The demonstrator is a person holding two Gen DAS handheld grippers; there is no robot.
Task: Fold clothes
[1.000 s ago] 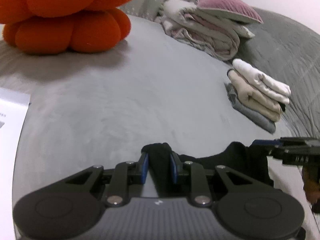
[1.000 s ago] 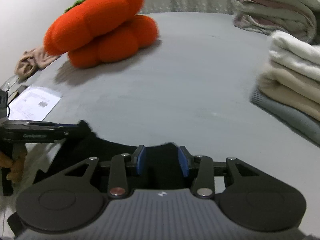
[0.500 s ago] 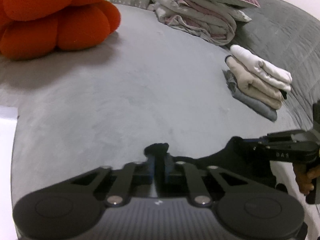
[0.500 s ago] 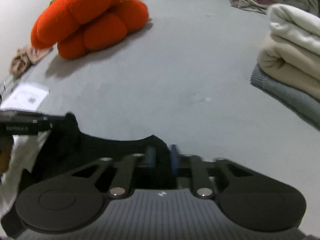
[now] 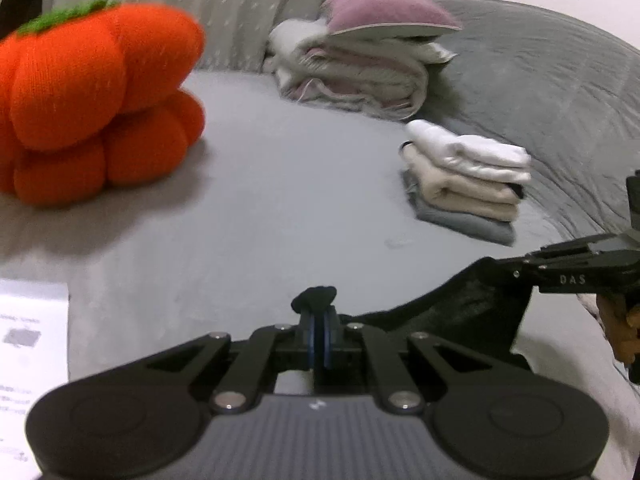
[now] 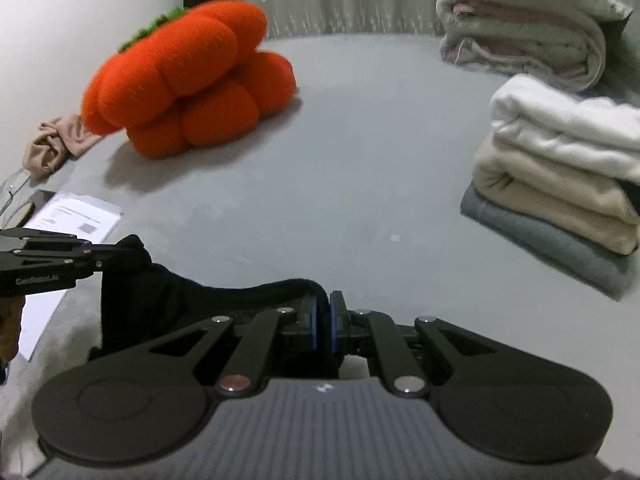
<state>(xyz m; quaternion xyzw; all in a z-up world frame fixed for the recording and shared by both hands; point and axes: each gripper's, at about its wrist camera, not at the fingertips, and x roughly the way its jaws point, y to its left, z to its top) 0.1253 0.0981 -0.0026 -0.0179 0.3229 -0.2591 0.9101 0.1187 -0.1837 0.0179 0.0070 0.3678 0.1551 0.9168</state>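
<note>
We see a black garment [image 5: 460,316], soft and knit-looking, hanging slack over the near edge of the grey bed [image 5: 280,200]. One bunched corner pokes up between the shut jaws of the left gripper [image 5: 319,334], and another part of its edge is pinched in the right gripper [image 6: 323,322], so the cloth sags in a curve between the two. Well apart, toward the bed's right edge, a stack of folded clothes [image 6: 560,184] lies flat: white on top, beige beneath, grey at the bottom.
</note>
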